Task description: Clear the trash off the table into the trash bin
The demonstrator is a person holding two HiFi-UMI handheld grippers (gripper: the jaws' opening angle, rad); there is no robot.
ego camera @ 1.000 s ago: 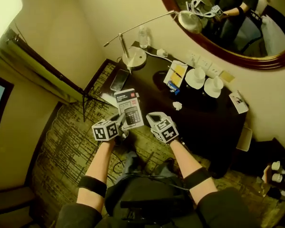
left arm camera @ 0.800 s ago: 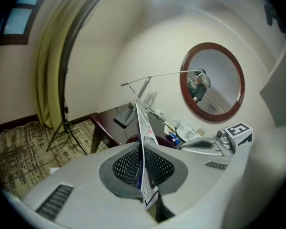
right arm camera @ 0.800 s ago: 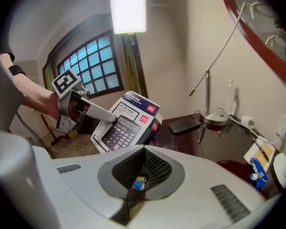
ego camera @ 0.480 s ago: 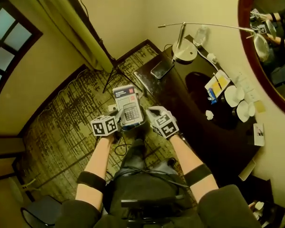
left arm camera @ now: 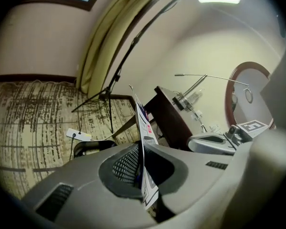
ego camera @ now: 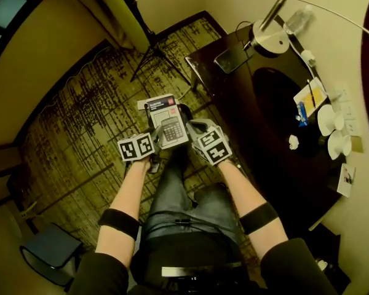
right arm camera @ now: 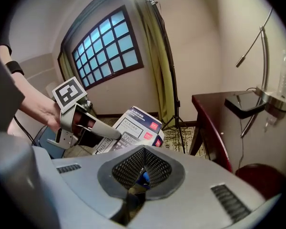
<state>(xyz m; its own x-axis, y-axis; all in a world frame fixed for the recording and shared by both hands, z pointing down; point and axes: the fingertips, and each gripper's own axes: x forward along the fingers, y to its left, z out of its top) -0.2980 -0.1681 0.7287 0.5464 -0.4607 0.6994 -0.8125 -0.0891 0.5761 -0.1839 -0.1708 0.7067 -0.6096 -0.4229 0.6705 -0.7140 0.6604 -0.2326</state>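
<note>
We find the left gripper point(left arm camera: 142, 168) clamped tight on one edge of the flat white-and-grey cardboard calculator box point(ego camera: 166, 121). The box stands edge-on between its pads and is held over the patterned olive carpet point(ego camera: 92, 121), off the near side of the dark wooden table point(ego camera: 277, 103). The right gripper point(right arm camera: 142, 168) is fully closed just beside the box's right edge, with a small blue scrap point(right arm camera: 142, 178) pinched in its seam, which we cannot identify further. A crumpled white paper ball point(ego camera: 293, 142) lies on the table, well apart from both grippers.
</note>
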